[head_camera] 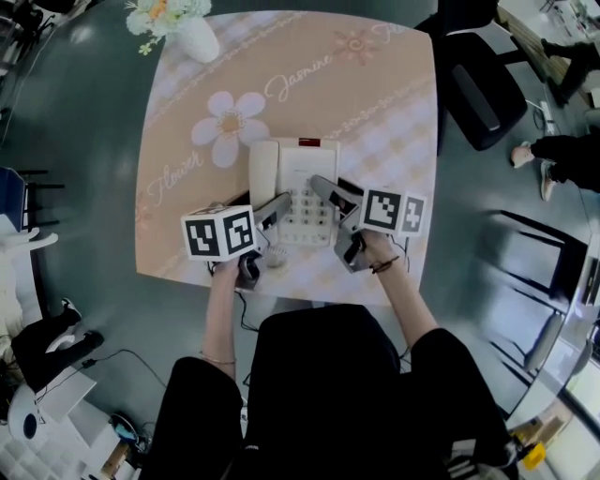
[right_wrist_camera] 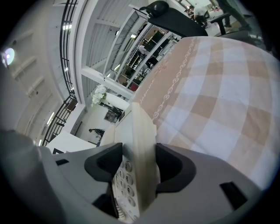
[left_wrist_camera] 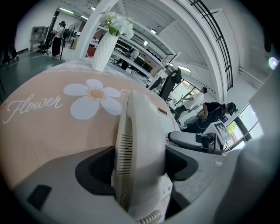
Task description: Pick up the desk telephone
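**Both grippers clamped on the desk telephone**

The white desk telephone (head_camera: 292,183) sits near the front edge of the tabletop (head_camera: 375,103), on a peach checked cloth, with its keypad (head_camera: 307,211) toward the person. Its handset (left_wrist_camera: 140,148) lies in the cradle along the left side. I cannot tell whether the base is flat on the cloth or slightly raised.

The left gripper (head_camera: 274,211) comes in from the front left. In the left gripper view its jaws press against both sides of the handset, and the coiled cord (left_wrist_camera: 151,217) shows just below the grip. In the head view the cord (head_camera: 274,255) curls on the cloth beside that gripper.

The right gripper (head_camera: 328,192) comes in from the front right. In the right gripper view its jaws are tight on the telephone's right edge (right_wrist_camera: 142,153), and the keypad buttons (right_wrist_camera: 124,175) show on one side of that edge.

The person's left hand (head_camera: 225,272) and right hand (head_camera: 380,248) hold the grippers at the tabletop's front edge.

A large white daisy print (head_camera: 230,122) lies on the cloth just behind and left of the telephone. A white vase of flowers (head_camera: 183,28) stands at the far left corner, well apart from it. A dark office chair (head_camera: 478,84) stands on the floor beyond the tabletop's far right corner.
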`<state>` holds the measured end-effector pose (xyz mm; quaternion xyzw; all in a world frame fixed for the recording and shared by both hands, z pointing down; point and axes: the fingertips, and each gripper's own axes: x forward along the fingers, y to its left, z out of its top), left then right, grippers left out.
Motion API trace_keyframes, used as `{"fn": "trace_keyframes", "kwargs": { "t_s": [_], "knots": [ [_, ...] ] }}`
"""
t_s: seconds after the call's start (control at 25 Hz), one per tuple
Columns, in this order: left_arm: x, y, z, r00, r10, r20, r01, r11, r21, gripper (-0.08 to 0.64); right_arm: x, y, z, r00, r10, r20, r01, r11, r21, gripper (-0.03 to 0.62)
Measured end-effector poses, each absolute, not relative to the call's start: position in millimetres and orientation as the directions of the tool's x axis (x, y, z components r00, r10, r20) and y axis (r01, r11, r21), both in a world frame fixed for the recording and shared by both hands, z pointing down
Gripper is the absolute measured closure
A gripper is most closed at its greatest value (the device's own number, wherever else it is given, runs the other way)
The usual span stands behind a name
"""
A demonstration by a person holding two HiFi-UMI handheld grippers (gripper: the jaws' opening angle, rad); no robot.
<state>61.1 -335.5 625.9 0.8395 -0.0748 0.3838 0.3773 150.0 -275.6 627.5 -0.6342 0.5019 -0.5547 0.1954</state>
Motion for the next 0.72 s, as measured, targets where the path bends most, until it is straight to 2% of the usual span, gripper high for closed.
{"fn": "trace_keyframes", "kwargs": {
  "t_s": [0.72],
  "knots": [
    [54.4,-319.7,581.1,0.703,0.124,0.7,-0.441,-0.696,0.566,0.239,147.1,-262.0,583.5,-0.11,-0.87,0.481,-0.439,-0.391,-0.809,0.37]
  ]
}}
